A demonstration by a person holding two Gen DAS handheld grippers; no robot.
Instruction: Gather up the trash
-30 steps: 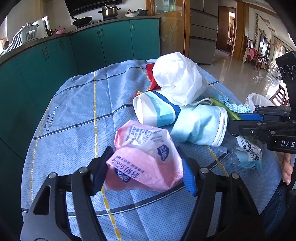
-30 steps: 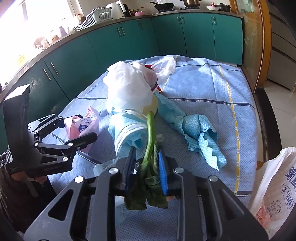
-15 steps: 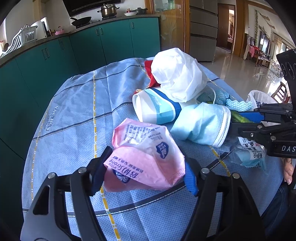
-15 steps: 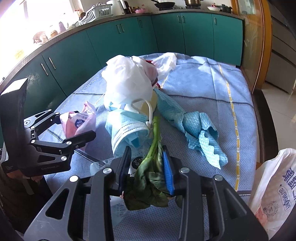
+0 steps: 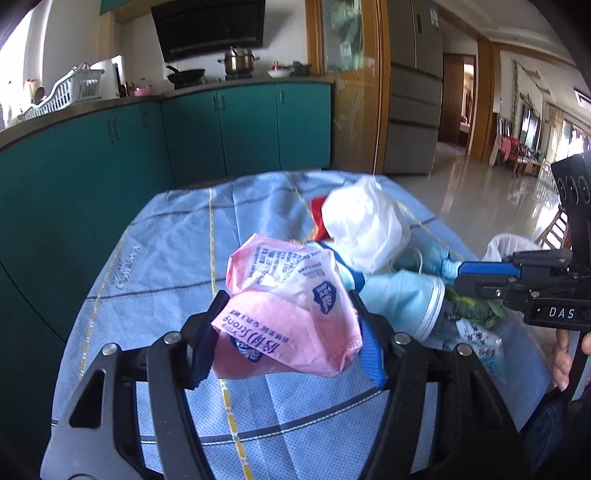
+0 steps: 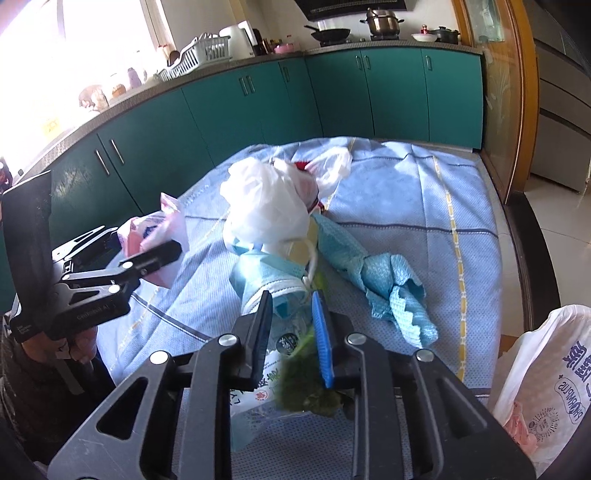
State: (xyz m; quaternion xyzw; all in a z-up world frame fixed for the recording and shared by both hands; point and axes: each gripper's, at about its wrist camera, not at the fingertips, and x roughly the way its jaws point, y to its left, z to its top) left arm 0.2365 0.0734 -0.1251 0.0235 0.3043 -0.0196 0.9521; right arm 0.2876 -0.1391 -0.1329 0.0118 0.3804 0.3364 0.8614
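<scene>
You stand in a kitchen: teal cabinets (image 6: 258,107) run along the wall under a grey worktop (image 6: 122,103), with a white dish rack (image 6: 199,55) on it near a bright window (image 6: 55,44). A pot (image 5: 238,62) sits on the stove beneath a dark hood (image 5: 210,26). Glossy tiled floor (image 5: 480,184) leads past a wooden door frame (image 5: 376,85).
</scene>
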